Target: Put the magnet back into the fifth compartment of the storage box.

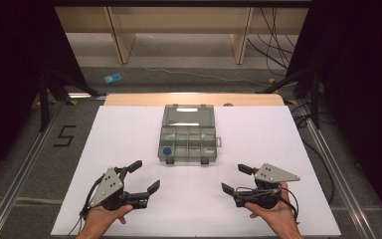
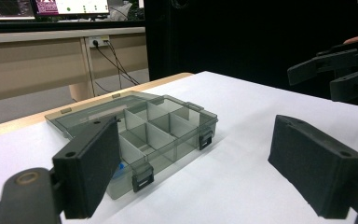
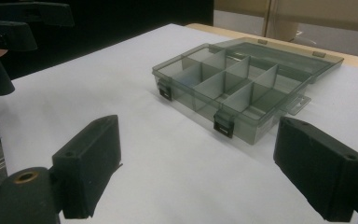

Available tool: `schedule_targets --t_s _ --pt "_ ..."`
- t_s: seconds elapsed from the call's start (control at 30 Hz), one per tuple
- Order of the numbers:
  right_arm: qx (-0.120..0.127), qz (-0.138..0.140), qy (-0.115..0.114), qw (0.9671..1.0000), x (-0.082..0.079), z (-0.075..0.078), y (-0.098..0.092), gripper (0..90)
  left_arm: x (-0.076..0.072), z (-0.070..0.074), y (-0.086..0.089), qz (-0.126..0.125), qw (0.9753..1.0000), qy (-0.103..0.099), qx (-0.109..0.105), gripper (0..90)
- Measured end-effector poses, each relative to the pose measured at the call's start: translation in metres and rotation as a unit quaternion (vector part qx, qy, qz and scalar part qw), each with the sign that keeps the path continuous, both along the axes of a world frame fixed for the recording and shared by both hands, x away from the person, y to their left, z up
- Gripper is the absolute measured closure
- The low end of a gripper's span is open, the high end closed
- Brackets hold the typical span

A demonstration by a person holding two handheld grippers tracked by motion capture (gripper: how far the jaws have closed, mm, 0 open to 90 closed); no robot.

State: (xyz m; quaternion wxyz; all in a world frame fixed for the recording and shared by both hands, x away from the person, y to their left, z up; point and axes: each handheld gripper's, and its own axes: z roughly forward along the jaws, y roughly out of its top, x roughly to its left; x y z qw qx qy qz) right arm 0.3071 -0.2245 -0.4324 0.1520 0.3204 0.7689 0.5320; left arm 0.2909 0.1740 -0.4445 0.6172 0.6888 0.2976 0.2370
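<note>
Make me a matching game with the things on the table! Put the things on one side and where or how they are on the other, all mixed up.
Things:
1. organizer box
2. blue piece
3. left claw
4. right claw

Descriptions:
A. open, over the white sheet's near right part
B. lid folded back, mid-table
C. in the box's near left compartment
D. open, over the white sheet's near left part

Pairs: 1-B, 2-C, 3-D, 4-A
</note>
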Motion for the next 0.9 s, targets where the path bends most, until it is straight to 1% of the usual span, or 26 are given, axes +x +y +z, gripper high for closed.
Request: schedule_targets --t_s 0.1,0.13,0.17,0.2,0.33,0.4,0.43,0.47,0.53,0.6,0.63,0.67,0.7,0.73,0.9 --pt "-0.001 -0.006 -0.003 1.0 -0.0025 0.0 -0.0014 15.7 0.0001 -0.0001 0.0 0.0 1.0 0.0 0.0 15.9" --pt "0.003 -0.004 -0.001 1.0 -0.0036 0.0002 -0.0017 15.7 0.0 0.0 0.0 0.0 1.0 0.0 0.0 15.9" --pt "0.007 -0.005 -0.009 0.9999 -0.0036 -0.0008 -0.0014 15.7 -0.0001 -0.0001 0.0 0.001 1.0 0.001 -0.001 15.9" --pt "-0.001 -0.006 -0.009 0.9999 -0.0044 -0.0002 -0.0025 15.7 -0.0001 0.0 0.0001 0.001 1.0 0.001 -0.001 15.9" --pt "-0.002 -0.005 -0.005 1.0 -0.0074 -0.0005 -0.0046 15.7 -0.0001 -0.0001 0.0002 0.002 1.0 0.002 -0.002 15.9" --pt "0.009 -0.006 -0.01 0.9999 -0.0078 -0.0016 -0.0043 15.7 0.0 0.0 0.0002 0.001 1.0 0.001 0.0 15.9" --pt "0.008 -0.005 -0.011 0.9999 -0.0079 -0.0014 -0.0045 15.7 0.0 -0.0001 0.0001 0.001 1.0 0.001 0.0 15.9" --pt "-0.001 -0.007 -0.007 0.9999 -0.0086 -0.0003 -0.0056 15.7 0.0 -0.0001 0.0 0.001 1.0 0.001 0.0 15.9" --pt "0.007 -0.007 -0.013 0.9999 -0.0083 -0.0009 -0.0047 15.8 0.0 -0.0001 0.0001 0.001 1.0 0.001 0.0 15.9" --pt "0.004 -0.008 -0.014 0.9999 -0.0082 -0.0005 -0.005 15.7 -0.0001 -0.0001 0.0001 0.001 1.0 0.002 -0.002 15.9" --pt "0.007 -0.007 -0.015 0.9998 -0.0079 -0.001 -0.0046 15.7 0.0 -0.0001 0.0001 0.001 1.0 0.002 -0.001 15.9" --pt "0.0 -0.009 -0.011 0.9999 -0.0083 -0.0003 -0.0054 15.7 0.0 -0.0001 0.0001 0.001 1.0 0.001 -0.001 15.9" --pt "0.002 -0.01 -0.012 0.9999 -0.0081 -0.0005 -0.0051 15.7 0.0001 -0.0001 0.0001 0.001 1.0 0.001 0.0 15.9" --pt "-0.002 -0.008 -0.011 0.9999 -0.0081 0.0 -0.0056 15.7 0.0002 -0.0001 0.0001 0.0 1.0 0.001 0.0 15.9" --pt "0.0 -0.008 -0.012 0.9999 -0.008 0.0005 -0.0059 15.8 0.0003 0.0 0.0001 0.0 1.0 0.0 0.0 15.9"
